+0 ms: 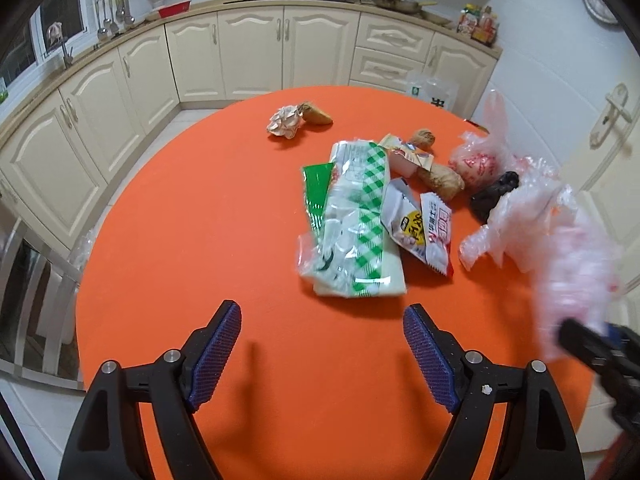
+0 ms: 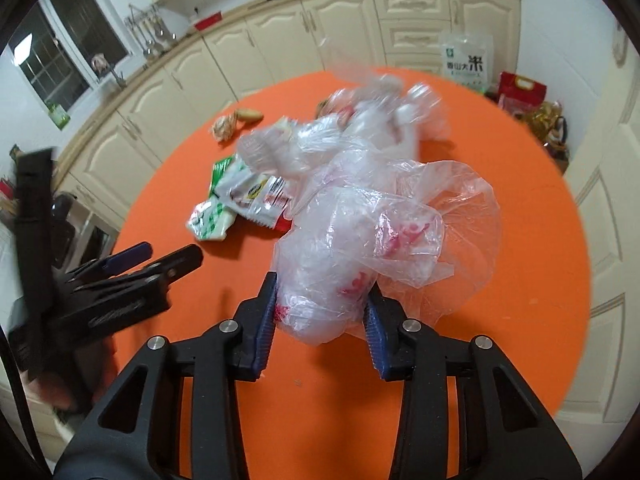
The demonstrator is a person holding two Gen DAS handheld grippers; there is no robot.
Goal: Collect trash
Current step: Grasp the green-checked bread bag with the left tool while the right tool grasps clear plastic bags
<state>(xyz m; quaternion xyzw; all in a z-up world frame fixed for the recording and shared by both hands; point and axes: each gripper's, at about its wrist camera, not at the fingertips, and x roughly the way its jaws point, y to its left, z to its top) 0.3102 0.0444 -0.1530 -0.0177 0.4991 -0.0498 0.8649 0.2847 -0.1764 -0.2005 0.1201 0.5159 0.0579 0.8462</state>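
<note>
1. Fingers of the right gripper (image 2: 322,312) are pressed against a bunched clear plastic bag (image 2: 360,248) with red print, one blue pad on each side of it; the bag billows up and away from the pads over the orange table (image 2: 520,240).
2. Fingers of the left gripper (image 1: 322,336) stand wide apart with nothing between them, hanging over bare tabletop just in front of the trash pile.
3. Nearest the left gripper lies a green-checked clear wrapper (image 1: 356,224), with a plain green wrapper (image 1: 316,188) partly under its left edge.
4. Two small snack packets (image 1: 420,228) lie just right of it, overlapping one another.
5. Behind them sit a pale box-like wrapper (image 1: 404,156) and two brown lumps of food (image 1: 440,178), close together.
6. A dark crumpled thing (image 1: 494,196) lies beside more loose plastic at the right of the table.
7. Farther back, apart from the pile, a ball of crumpled foil (image 1: 285,121) touches another brown piece of food (image 1: 318,114).
8. Cream kitchen cabinets (image 1: 248,52) curve round behind the table, and a rice bag (image 2: 466,60) stands beyond its far edge.
</note>
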